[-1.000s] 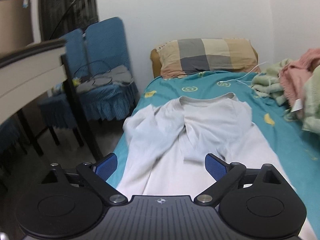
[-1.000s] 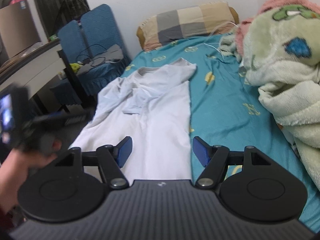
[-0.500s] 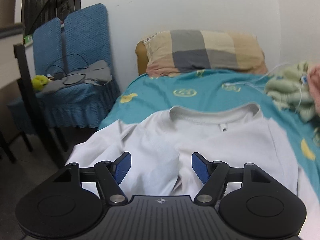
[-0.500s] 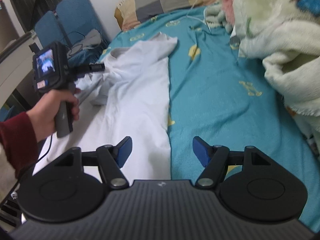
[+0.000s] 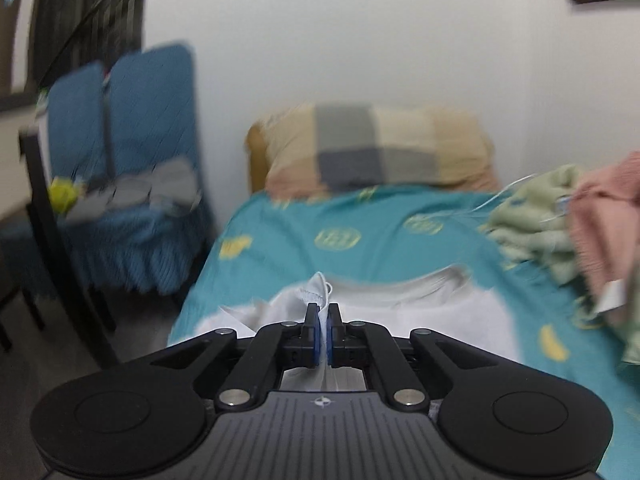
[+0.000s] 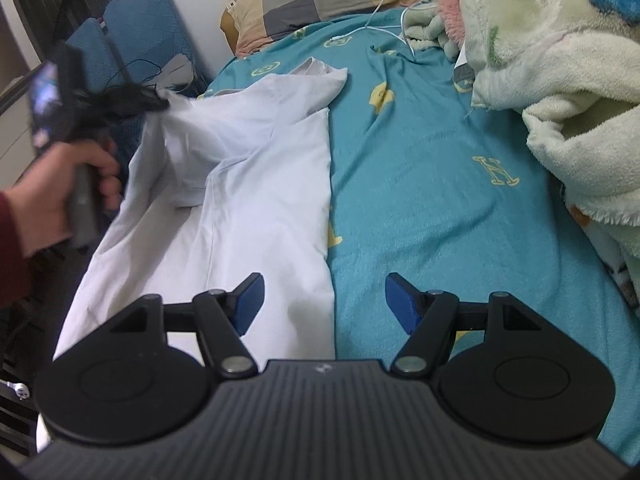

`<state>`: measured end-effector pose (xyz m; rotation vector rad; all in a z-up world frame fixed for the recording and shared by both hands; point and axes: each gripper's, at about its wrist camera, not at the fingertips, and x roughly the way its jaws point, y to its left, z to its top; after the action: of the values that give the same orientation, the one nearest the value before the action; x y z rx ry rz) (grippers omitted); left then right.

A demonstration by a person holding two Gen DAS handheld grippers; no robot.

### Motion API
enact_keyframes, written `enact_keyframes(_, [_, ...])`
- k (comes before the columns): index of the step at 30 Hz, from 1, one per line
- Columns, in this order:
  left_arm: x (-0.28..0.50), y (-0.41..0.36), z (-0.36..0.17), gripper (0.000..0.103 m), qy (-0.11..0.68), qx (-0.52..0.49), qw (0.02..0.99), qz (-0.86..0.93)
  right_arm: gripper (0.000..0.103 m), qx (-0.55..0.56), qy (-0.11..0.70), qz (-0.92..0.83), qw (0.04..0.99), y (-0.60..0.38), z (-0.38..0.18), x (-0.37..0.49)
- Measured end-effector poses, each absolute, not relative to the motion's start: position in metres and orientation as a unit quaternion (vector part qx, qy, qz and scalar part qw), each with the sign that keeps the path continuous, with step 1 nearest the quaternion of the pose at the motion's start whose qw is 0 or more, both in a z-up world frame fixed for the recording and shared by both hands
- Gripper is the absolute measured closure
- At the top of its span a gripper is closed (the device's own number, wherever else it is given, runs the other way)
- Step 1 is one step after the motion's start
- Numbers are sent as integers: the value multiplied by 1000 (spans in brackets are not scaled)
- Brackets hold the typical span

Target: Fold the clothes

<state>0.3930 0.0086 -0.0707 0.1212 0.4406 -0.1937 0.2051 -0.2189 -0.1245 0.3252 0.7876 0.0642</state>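
Bed with teal patterned sheet (image 6: 420,184) against white wall; checked pillow (image 5: 380,148) at head. Left hand-held gripper (image 5: 323,334) just clenched on white cotton shirt (image 6: 260,184); right hand-held gripper (image 6: 324,300) released.

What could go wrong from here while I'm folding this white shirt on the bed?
The left tongs have just closed on only a thin hemmed edge of the white shirt, so it might slip out when pulled. The right tongs stand open above the shirt's lower edge, holding nothing, so the body may drag and bunch. The white cable lies near the collar and could snag.
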Motion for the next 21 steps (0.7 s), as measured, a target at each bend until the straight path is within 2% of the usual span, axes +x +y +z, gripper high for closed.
enact_keyframes(6, [353, -20, -57, 100, 201, 104, 965, -133, 34, 161, 381, 26, 910, -221, -125, 201])
enact_keyframes(14, [389, 1, -81, 98, 251, 60, 964, -58, 34, 155, 402, 35, 902, -218, -133, 207])
enact_keyframes(21, [399, 60, -94, 95, 265, -84, 960, -18, 34, 161, 418, 42, 893, -216, -142, 216])
